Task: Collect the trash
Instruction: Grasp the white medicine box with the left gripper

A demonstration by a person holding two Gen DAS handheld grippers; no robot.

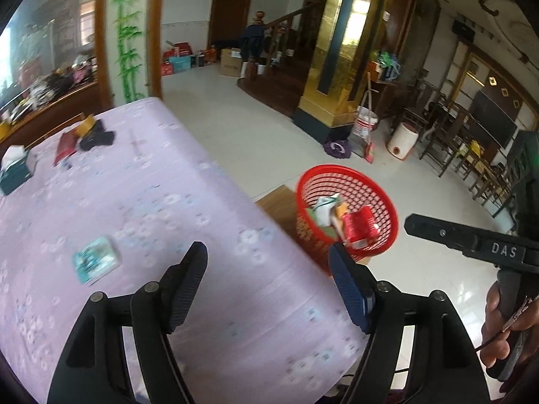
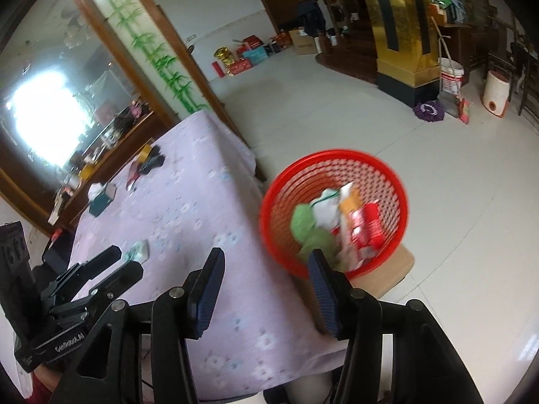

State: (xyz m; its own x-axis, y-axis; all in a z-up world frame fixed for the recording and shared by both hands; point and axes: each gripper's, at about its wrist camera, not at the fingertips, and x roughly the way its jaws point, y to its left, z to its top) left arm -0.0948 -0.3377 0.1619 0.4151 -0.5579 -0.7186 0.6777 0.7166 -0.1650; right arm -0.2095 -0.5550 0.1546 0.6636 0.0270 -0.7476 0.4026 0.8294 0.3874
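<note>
Trash collection, partly done. Red basket (image 2: 333, 208): stands on a low wooden board on the floor, just beside the bench corner; holds a red packet (image 2: 369, 227), a white-and-orange wrapper, a crumpled white piece and something green. Bench (image 1: 141, 195), lilac flowered cloth: a small teal-and-white packet (image 1: 96, 264) lies flat near the front, likely the next piece to collect. At the far end, well apart: tissue box (image 1: 13, 168), red booklet, tape roll, dark cloth; whether these count as trash cannot be told. Left claw (image 1: 267, 262): spread, nothing between its pads, over the bench edge. Right claw (image 2: 266, 269): spread, empty, pointing toward the basket. Remaining by judgement: at least the teal packet.
</note>
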